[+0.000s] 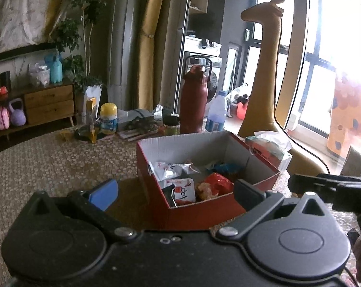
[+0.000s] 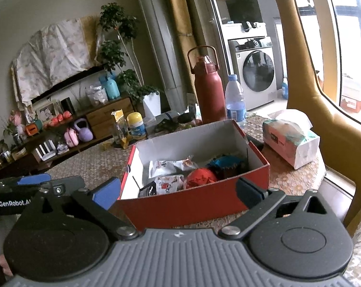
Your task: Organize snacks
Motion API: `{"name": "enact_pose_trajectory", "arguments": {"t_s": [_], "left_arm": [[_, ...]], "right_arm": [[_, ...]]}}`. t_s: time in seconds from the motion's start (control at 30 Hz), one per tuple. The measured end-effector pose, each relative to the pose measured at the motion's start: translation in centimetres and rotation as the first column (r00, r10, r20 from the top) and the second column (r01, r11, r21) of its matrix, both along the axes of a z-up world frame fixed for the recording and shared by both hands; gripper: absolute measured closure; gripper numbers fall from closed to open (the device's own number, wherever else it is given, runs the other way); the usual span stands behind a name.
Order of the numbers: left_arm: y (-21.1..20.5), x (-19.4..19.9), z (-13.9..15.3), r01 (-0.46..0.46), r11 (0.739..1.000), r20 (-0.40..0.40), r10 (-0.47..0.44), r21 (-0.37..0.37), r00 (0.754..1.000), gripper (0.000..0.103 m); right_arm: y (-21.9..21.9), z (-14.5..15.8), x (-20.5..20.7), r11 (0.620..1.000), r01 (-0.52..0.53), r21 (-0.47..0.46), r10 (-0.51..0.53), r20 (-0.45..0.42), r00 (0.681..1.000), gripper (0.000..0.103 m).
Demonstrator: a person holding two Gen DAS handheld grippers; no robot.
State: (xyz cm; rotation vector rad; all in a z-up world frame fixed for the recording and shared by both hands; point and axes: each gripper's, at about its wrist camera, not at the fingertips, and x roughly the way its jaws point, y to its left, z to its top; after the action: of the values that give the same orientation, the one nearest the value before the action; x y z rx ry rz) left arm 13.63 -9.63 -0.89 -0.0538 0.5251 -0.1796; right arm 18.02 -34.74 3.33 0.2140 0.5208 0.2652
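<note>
A red cardboard box (image 1: 192, 143) with a white inside stands on the woven table mat just ahead of both grippers. Inside lie several snack packets: white ones (image 1: 166, 167), a red one (image 1: 218, 181) and a blue one (image 1: 226, 167). My left gripper (image 1: 175, 192) is open in front of the box's near corner, with nothing held. The right wrist view shows the same box (image 2: 192, 138) with the red packet (image 2: 202, 175) and white packets (image 2: 163, 166). My right gripper (image 2: 178, 192) is wide open before the box's near wall, holding nothing.
Behind the box stand a maroon flask (image 1: 193, 100), a water bottle (image 1: 217, 112), a yellow-lidded jar (image 1: 108, 119) and a dark cup (image 1: 171, 124). A tissue pack (image 2: 290, 136) lies to the right of the box. A tall yellow giraffe figure (image 1: 264, 71) stands beyond the table.
</note>
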Motion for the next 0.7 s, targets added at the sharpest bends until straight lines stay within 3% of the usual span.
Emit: {"name": "enact_pose_trajectory", "arguments": {"t_s": [0.7], "left_arm": [[-0.2, -1.8, 0.6, -0.008, 1.000, -0.035, 0.008, 0.008, 0.999, 0.000]], "right_arm": [[1.1, 0.7, -2.0, 0.996, 0.011, -0.083, -0.007, 0.046, 0.999, 0.000]]}}
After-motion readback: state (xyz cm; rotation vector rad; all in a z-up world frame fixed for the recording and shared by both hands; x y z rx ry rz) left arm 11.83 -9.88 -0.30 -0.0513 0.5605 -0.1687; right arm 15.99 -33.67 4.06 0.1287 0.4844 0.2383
